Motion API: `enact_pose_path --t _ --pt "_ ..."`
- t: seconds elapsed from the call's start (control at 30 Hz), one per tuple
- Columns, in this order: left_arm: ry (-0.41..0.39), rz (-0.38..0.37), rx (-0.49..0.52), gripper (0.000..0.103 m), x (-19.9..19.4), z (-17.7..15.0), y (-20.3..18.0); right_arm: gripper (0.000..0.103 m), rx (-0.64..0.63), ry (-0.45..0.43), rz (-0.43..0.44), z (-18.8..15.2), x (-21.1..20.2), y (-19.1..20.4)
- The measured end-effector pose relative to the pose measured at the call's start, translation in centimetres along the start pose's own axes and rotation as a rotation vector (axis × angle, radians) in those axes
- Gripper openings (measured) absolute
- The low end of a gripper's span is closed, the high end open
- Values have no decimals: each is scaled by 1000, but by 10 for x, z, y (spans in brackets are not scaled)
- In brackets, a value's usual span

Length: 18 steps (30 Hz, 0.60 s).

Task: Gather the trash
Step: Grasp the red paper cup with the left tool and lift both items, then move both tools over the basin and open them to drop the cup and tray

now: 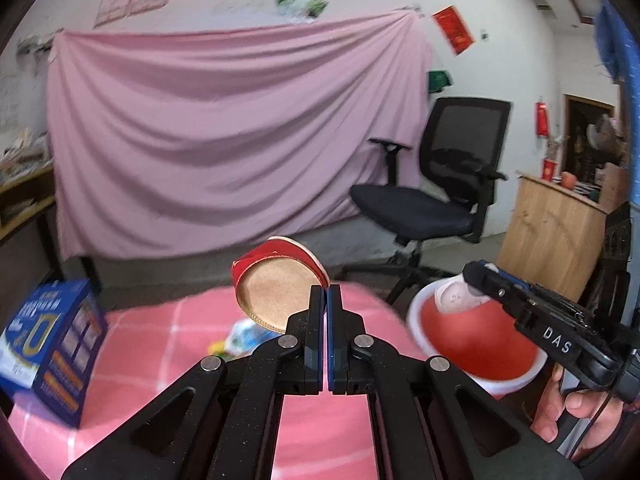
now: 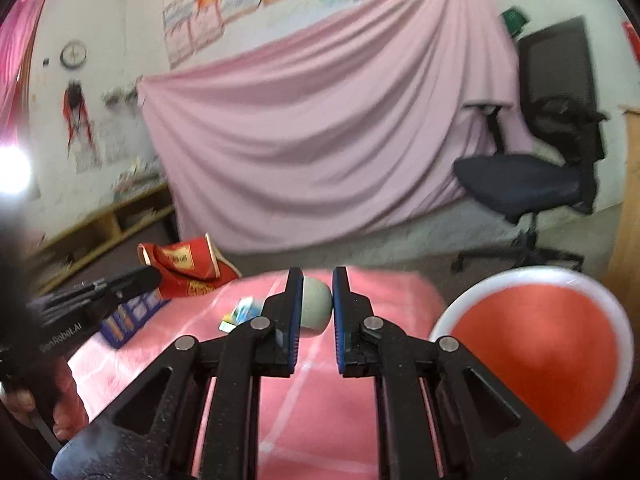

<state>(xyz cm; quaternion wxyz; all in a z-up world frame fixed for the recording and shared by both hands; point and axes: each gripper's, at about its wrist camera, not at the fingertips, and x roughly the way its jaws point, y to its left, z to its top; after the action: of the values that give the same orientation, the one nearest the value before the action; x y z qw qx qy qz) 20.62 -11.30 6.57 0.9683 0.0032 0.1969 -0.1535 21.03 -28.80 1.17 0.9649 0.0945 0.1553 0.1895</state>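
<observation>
While both hands are working above the pink table (image 1: 128,360), the left gripper (image 1: 325,292) is pinching a crushed red cup (image 1: 276,280) at frame centre; the right gripper (image 2: 317,308) is squeezing a pale wad (image 2: 316,308), likely heading for the red bin (image 2: 544,356), lower right.

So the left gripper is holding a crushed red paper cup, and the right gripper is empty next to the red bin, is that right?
Not quite. The right gripper isn't empty: the right wrist view shows its jaws closed on a pale, rounded object. The left gripper does hold the crushed red paper cup, with the red bin alongside.
</observation>
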Motion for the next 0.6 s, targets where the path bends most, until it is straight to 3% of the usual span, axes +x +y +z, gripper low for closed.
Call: enact_pose_path --t 0.2,0.37,0.47,0.6 --pt "-108 -109 73 0 17 27 -51 36 41 -198 -121 17 -43 -29" --pt "-162 -214 106 0 38 38 -89 36 52 -285 -216 27 -67 -56" --pt "-142 -275 123 0 57 38 -111 36 49 -293 -274 30 -74 -72" --pt "-60 -326 128 0 75 32 -134 36 77 -229 -317 28 -70 -97"
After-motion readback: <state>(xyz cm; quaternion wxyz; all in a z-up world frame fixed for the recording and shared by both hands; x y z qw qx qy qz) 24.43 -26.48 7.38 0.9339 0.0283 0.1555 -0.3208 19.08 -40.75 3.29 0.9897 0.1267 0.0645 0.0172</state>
